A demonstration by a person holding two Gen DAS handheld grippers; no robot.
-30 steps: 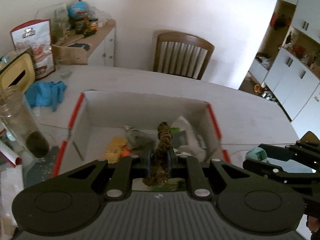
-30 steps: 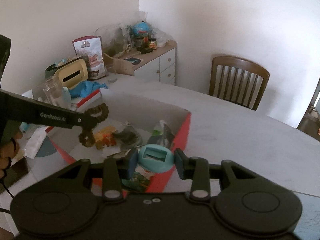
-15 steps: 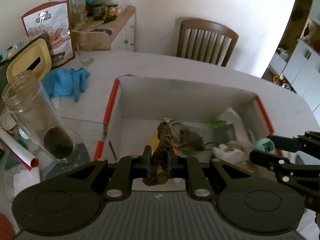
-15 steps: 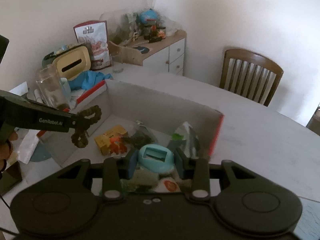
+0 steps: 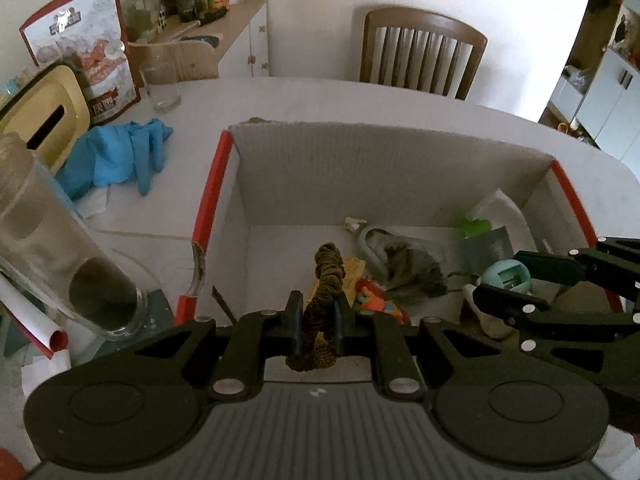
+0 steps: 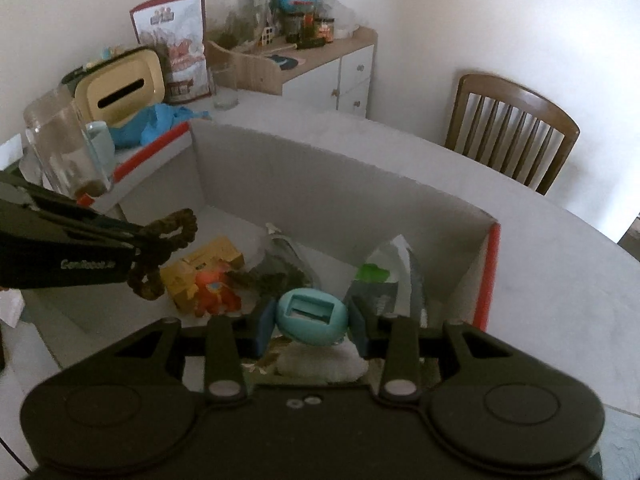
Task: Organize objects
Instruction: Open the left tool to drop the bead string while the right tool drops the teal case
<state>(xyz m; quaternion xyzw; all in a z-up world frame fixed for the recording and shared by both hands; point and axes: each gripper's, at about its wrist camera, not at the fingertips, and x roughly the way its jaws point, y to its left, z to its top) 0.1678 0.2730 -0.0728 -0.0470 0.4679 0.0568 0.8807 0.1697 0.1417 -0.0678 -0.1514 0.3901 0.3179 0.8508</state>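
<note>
Both claws have come forward over the box since a second ago, so its inside now fills more of each view.

From my left wrist: my left claw (image 5: 316,320) is pinched on a brown braided hair tie (image 5: 325,280), which stands up between the fingers and loops below them. Under it lies the open cardboard box (image 5: 360,168) with red edges, sitting on the white tabletop (image 5: 400,100). Inside the box are a yellow packet (image 5: 352,269), an orange toy (image 5: 374,304), a clear bag of dark stuff (image 5: 404,264) and a white pouch with a green patch (image 5: 496,216). My right claw (image 5: 505,282) reaches in from the right, gripping a teal oval thing (image 5: 505,276). Left of the box stand a tall glass jar (image 5: 60,264) and a blue cloth (image 5: 120,152). A wooden chair (image 5: 420,52) waits past the tabletop.

From my right wrist: my right claw (image 6: 312,326) is clamped on the teal oval thing (image 6: 312,316), held above the near part of the box (image 6: 320,184). My left claw (image 6: 140,246) enters from the left with the hair tie (image 6: 166,252) hanging over the box floor, above the yellow packet (image 6: 208,268). The glass jar (image 6: 64,148) stands beyond it.
</note>
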